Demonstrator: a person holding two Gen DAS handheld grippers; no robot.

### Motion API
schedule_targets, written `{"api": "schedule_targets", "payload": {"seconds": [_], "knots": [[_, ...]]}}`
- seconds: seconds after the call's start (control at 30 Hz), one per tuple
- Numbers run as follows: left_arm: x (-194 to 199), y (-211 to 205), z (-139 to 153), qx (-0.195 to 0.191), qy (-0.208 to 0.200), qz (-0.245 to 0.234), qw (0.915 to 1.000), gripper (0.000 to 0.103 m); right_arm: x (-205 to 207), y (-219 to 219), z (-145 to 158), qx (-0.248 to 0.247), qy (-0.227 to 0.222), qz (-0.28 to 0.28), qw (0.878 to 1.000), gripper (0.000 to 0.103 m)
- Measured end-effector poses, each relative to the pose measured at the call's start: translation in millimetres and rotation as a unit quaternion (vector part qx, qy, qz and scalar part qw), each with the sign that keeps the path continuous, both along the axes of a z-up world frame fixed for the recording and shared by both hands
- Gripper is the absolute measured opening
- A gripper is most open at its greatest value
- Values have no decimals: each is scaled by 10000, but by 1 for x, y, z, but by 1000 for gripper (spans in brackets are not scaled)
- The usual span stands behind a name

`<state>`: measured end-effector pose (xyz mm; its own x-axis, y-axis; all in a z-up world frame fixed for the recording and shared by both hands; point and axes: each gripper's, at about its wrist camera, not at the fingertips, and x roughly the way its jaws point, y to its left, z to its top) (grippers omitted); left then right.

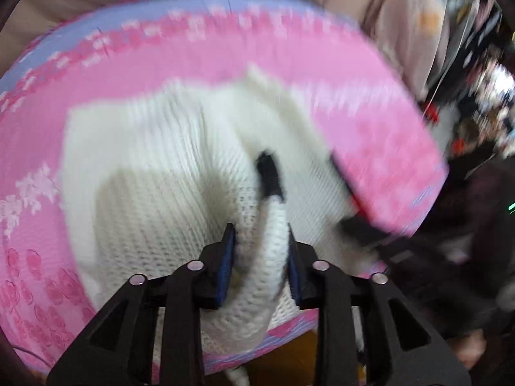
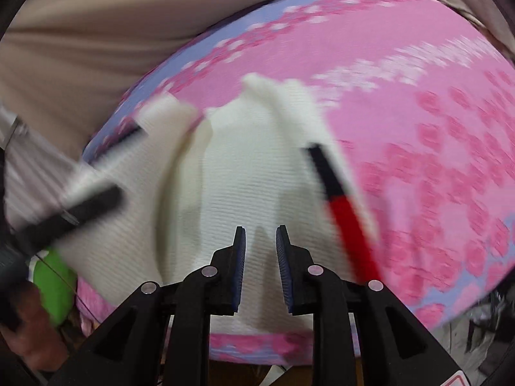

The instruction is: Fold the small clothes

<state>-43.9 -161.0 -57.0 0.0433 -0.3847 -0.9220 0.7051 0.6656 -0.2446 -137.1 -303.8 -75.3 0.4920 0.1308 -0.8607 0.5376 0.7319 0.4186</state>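
A white knitted garment (image 1: 145, 167) lies on a pink flowered mat (image 1: 225, 54). In the left wrist view a bunched strip of the knit runs up between my left gripper (image 1: 260, 234) fingers, which are closed on it. The right gripper shows there as a blurred black and red bar (image 1: 351, 193) at the garment's right edge. In the right wrist view the garment (image 2: 244, 167) spreads under my right gripper (image 2: 260, 234), whose jaws stand apart over the knit with nothing between them. The left gripper (image 2: 83, 206) is a blurred black shape at the left. Both views are motion-blurred.
The mat (image 2: 402, 103) has a lilac border and lies on a beige sheet (image 2: 96, 32). A red and black stick (image 2: 341, 199) crosses the right wrist view. A green object (image 2: 53, 286) sits at the lower left. Dark clutter (image 1: 476, 96) lies beyond the mat's right edge.
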Motion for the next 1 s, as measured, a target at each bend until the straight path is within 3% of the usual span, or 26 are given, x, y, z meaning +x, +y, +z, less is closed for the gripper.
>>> {"api": "schedule_targets", "payload": {"seconds": [0.03,0.1,0.13,0.17,0.2,0.23,0.37,0.47,0.6,0.67,0.7,0.73,0.8,0.9,0.93,1.0], "knots": [[-6,2,-3,31,-10,60,10000,38,-10,-9,-2,50,30,-175,9998,22],[-13,10,16,-288,-239,114,9992,62,-23,-20,-1,129,17,-351,9993,22],[-14,17,30,-474,-427,174,9978,80,-27,-24,3,133,-30,-390,9991,24],[-13,26,42,-606,-604,249,9960,84,-30,-27,9,160,-137,-414,9989,35],[-8,36,54,-704,-808,384,9935,84,-30,-27,15,214,-268,-425,9985,43],[-2,42,61,-692,-937,537,9917,85,-26,-25,22,265,-391,-405,9981,59],[22,103,70,-539,-1096,1473,9815,85,4,-13,38,496,-598,-19,9970,76],[37,142,59,-308,-826,2173,9721,85,37,7,31,513,-304,407,9974,80],[42,186,52,-288,-630,2695,9605,85,74,31,-3,713,392,733,9940,80],[41,195,53,-295,-619,2734,9594,85,87,44,-16,858,556,893,9907,62],[40,197,55,-339,-592,2645,9620,85,90,49,-17,846,589,903,9906,37],[38,196,56,-364,-565,2539,9649,85,93,52,-13,854,505,921,9908,27],[33,187,58,-375,-549,2266,9717,85,92,50,7,1010,79,963,9902,22],[27,171,58,-277,-616,1875,9799,85,76,25,53,1496,-959,800,9808,21],[26,165,56,-243,-608,1747,9824,85,65,13,64,1495,-1140,661,9799,21],[22,150,49,-166,-515,1444,9880,85,47,-9,64,1251,-1056,419,9856,21]]}}
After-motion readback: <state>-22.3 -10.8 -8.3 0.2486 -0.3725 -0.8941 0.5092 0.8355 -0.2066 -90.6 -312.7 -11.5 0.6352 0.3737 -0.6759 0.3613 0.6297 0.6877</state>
